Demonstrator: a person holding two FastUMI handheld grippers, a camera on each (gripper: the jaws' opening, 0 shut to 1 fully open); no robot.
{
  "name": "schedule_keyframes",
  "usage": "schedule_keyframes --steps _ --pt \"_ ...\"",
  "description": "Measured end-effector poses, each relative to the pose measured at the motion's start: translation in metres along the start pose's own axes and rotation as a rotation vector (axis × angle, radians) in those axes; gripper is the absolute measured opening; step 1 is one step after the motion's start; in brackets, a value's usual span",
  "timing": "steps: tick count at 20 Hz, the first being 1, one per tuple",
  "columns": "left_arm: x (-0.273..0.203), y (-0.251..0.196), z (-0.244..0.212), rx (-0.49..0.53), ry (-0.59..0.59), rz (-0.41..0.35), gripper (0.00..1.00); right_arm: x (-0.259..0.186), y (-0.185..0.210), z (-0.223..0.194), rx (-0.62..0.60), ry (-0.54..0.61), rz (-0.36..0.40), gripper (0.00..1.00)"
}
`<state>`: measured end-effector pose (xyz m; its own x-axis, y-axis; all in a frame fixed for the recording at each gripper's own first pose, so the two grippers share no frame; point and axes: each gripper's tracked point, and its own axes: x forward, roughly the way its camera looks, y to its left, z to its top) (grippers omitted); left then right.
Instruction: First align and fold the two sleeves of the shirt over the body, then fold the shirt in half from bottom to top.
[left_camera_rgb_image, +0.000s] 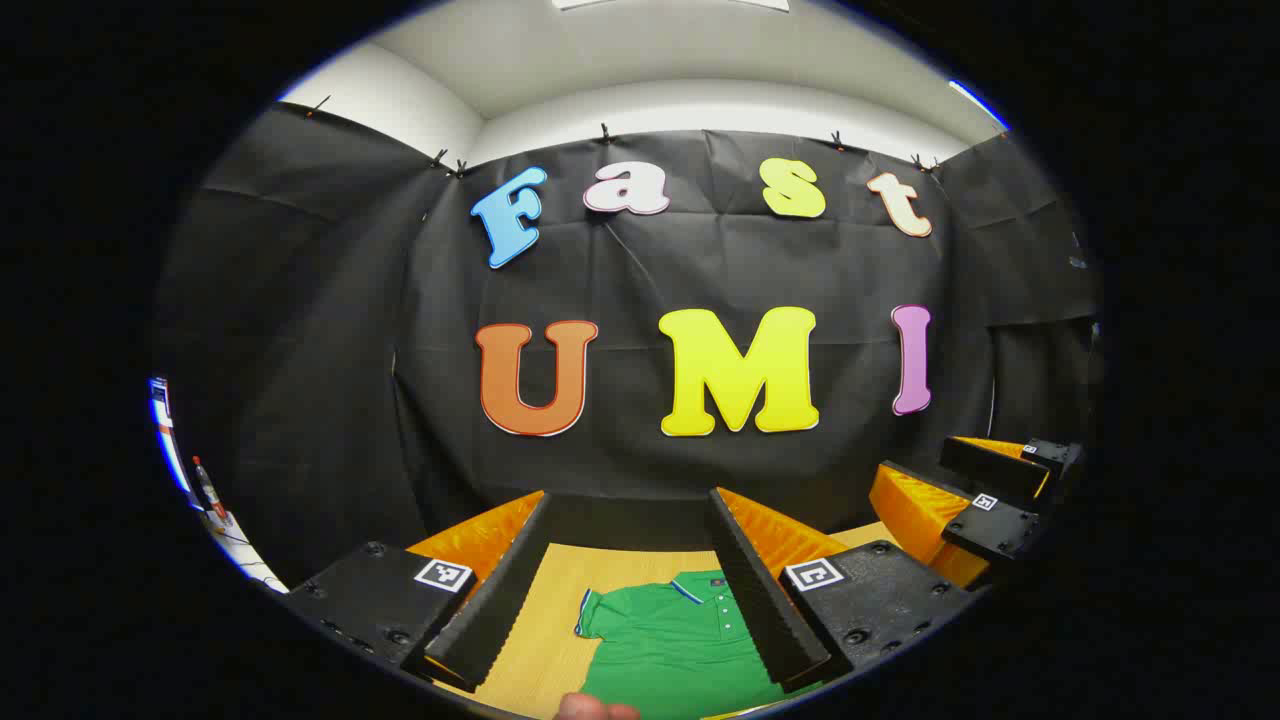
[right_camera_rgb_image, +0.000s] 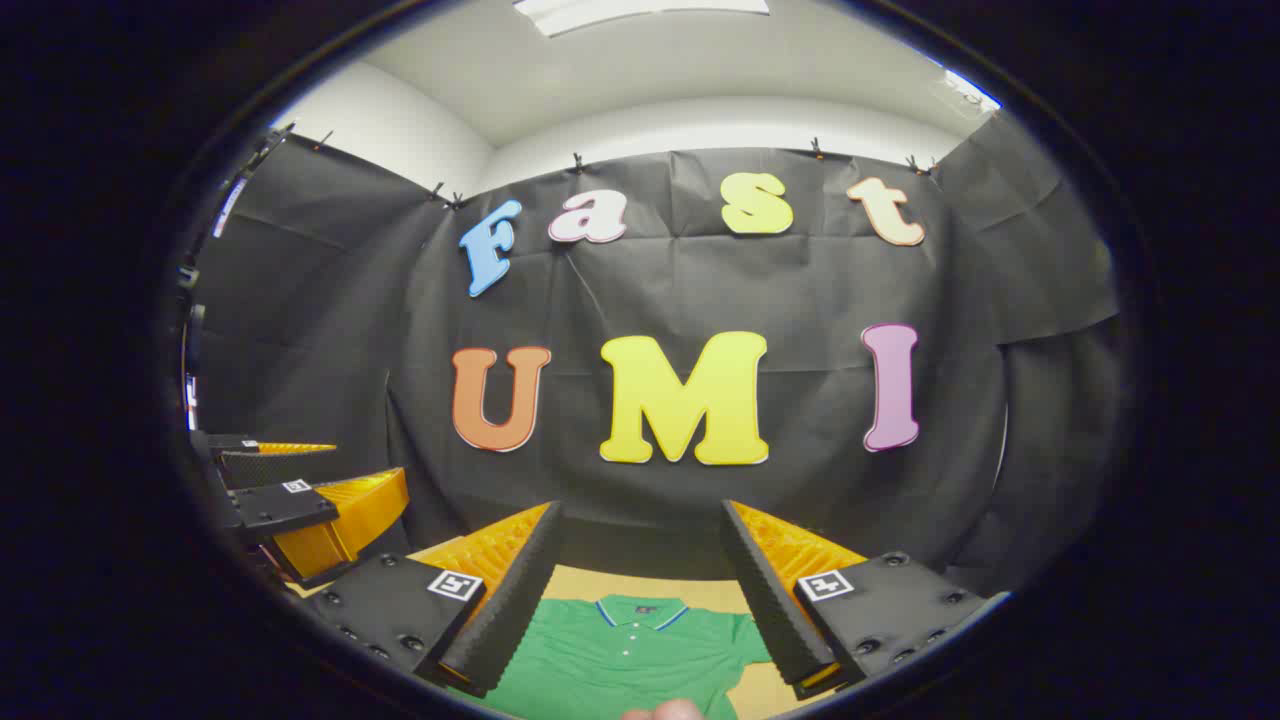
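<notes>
We judge the green short-sleeved polo shirt (left_camera_rgb_image: 672, 640) soft and light, probably; we'd pinch sleeve hems. Left gripper (left_camera_rgb_image: 628, 590) and right gripper (right_camera_rgb_image: 640, 590) hover spread, empty.

Each gripper (left_camera_rgb_image: 630, 590) bears square markers and screws.

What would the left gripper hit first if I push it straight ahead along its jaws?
Probably the black cloth wall behind the table. The left gripper points over the green polo shirt, jaws open, so the shirt likely passes beneath it; depth is hard to judge.
</notes>
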<state>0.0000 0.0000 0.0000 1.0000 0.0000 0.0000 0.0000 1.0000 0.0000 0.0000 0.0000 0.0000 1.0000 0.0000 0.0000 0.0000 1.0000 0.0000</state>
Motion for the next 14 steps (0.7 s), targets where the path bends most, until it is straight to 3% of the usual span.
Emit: schedule_keyframes --steps 6,14 --pt "0.006 -0.024 -0.007 -0.006 -0.005 -0.03 0.98 -0.006 -0.032 -0.007 -0.02 0.019 -0.069 0.98" --pt "0.008 -0.042 -0.008 -0.011 -0.03 -0.081 0.98 -0.016 -0.057 -0.028 -0.058 0.074 -0.096 0.98"
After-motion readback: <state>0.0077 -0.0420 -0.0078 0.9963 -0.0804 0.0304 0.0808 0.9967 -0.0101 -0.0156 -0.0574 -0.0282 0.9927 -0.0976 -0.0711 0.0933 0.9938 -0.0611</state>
